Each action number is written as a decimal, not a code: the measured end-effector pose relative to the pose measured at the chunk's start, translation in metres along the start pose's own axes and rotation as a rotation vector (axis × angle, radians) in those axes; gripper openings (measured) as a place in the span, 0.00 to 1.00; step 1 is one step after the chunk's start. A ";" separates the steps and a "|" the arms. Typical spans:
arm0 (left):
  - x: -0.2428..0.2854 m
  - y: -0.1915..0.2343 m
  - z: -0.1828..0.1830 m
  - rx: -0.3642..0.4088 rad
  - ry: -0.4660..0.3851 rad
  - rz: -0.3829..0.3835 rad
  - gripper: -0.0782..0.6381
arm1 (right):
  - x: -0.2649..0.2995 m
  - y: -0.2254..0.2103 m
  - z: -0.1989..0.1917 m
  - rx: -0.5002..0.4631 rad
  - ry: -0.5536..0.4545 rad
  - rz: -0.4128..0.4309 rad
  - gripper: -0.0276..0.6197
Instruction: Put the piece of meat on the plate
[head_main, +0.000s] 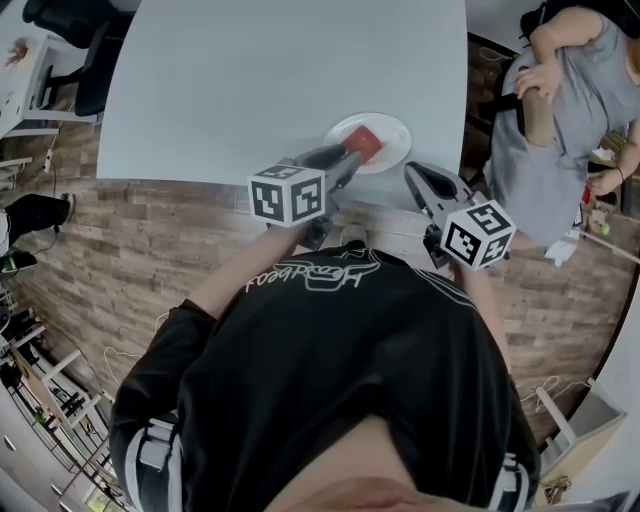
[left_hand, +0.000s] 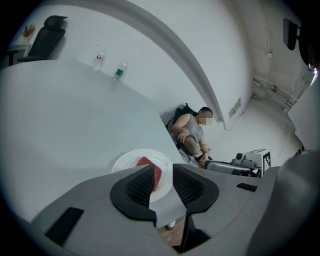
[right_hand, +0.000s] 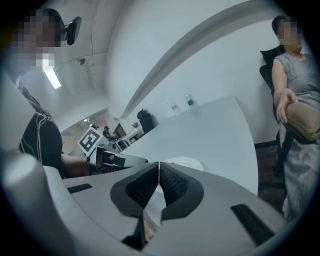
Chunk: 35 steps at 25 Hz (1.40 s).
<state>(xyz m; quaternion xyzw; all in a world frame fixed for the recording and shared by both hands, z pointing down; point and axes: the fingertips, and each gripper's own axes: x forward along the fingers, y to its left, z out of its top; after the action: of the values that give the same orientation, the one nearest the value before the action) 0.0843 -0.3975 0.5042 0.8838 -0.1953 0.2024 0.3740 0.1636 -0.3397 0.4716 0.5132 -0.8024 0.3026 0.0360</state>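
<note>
While the left claw (head_main: 348, 157) hovers with its jaws apart at the rim of the white plate (head_main: 395, 130), the red piece of meat (head_main: 366, 144) lies on that plate near the pale surface's (head_main: 280, 80) edge; the right claw (right_hand: 158, 175) sits beside it, jaws together, empty.

Your pale table (head_main: 250, 80) stretches ahead of both tongs; near edge lies below jaws. White plate (head_main: 396, 133) sits on tabletop close to near edge, under tips of left gripper (head_main: 354, 152), just beyond and left of right gripper (head_main: 411, 171). Red-label bottle (left_hand: 98, 60) and green-label bottle (left_hand: 119, 71) stand upright at far edge, near each other, well beyond both tongs and plate.
</note>
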 end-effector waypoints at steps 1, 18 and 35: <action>-0.003 -0.006 0.000 -0.011 -0.010 -0.020 0.24 | -0.002 0.002 0.000 -0.004 -0.002 0.004 0.06; -0.102 -0.134 -0.050 0.031 -0.135 -0.297 0.12 | -0.080 0.102 -0.024 -0.072 -0.061 0.061 0.06; -0.187 -0.231 -0.177 0.081 -0.193 -0.336 0.12 | -0.207 0.206 -0.108 -0.130 -0.117 0.078 0.06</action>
<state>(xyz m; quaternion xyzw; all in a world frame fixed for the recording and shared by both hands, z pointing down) 0.0047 -0.0814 0.3885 0.9335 -0.0718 0.0591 0.3463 0.0595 -0.0574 0.3912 0.4951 -0.8403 0.2207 0.0105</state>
